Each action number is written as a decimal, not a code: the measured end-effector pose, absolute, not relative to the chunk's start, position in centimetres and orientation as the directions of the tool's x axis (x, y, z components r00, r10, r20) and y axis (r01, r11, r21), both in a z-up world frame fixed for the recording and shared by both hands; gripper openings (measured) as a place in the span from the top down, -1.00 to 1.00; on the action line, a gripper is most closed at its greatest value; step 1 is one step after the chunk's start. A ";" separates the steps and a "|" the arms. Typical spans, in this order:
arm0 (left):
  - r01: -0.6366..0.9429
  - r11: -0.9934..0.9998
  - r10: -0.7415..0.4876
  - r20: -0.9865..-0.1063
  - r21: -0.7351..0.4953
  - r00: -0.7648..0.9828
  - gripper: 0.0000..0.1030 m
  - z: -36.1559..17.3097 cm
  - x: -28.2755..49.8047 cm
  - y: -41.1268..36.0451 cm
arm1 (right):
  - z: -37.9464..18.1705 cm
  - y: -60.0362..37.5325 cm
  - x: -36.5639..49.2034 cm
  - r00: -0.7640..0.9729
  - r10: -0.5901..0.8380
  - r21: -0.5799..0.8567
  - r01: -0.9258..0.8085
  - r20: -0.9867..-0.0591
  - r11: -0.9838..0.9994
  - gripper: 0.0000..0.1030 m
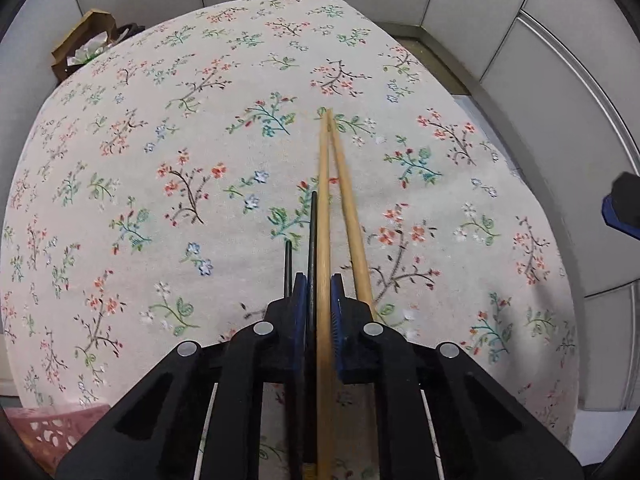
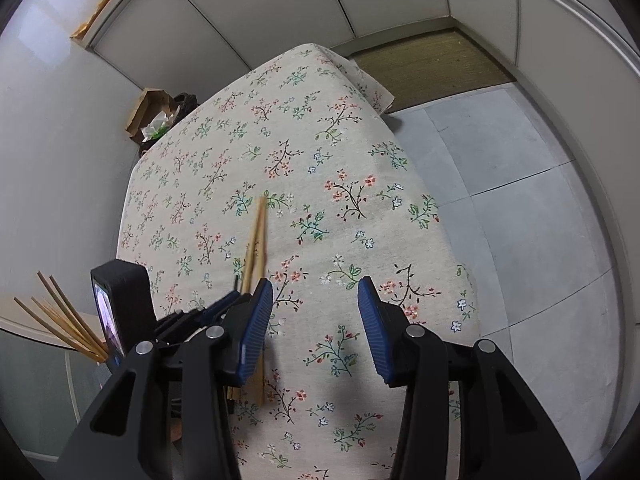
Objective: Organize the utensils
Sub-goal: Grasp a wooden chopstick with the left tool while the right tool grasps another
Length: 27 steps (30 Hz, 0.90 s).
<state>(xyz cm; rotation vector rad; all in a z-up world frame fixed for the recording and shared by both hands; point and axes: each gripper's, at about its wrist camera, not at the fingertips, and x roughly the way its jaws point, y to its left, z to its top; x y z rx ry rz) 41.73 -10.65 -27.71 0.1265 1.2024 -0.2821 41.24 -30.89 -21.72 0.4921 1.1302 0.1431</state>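
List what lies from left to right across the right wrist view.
bundle of wooden chopsticks → left gripper → wooden chopstick pair → right gripper → grey tiled floor

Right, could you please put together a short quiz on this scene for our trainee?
1. True or false: the right gripper is holding a chopstick.
2. What sits between the fingers of the left gripper? A) a spoon; B) a wooden chopstick beside a black one; C) nothing.
3. How many wooden chopsticks show in the left wrist view?

Key: 1 false, its fingers stand apart over the tablecloth with nothing between them; 2 B; 3 two.
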 end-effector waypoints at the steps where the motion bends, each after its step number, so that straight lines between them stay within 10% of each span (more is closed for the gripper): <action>1: 0.279 0.958 -0.156 -0.933 -0.063 0.325 0.79 -27.6 41.4 -10.7 | -21.7 -30.9 41.2 0.430 0.351 0.444 0.136 -0.832 0.886 0.14; 27: 0.255 0.948 -0.258 -0.925 -0.188 0.278 0.77 -26.1 37.1 -7.9 | -23.1 -27.8 41.2 0.356 0.378 0.425 0.060 -0.854 0.903 0.38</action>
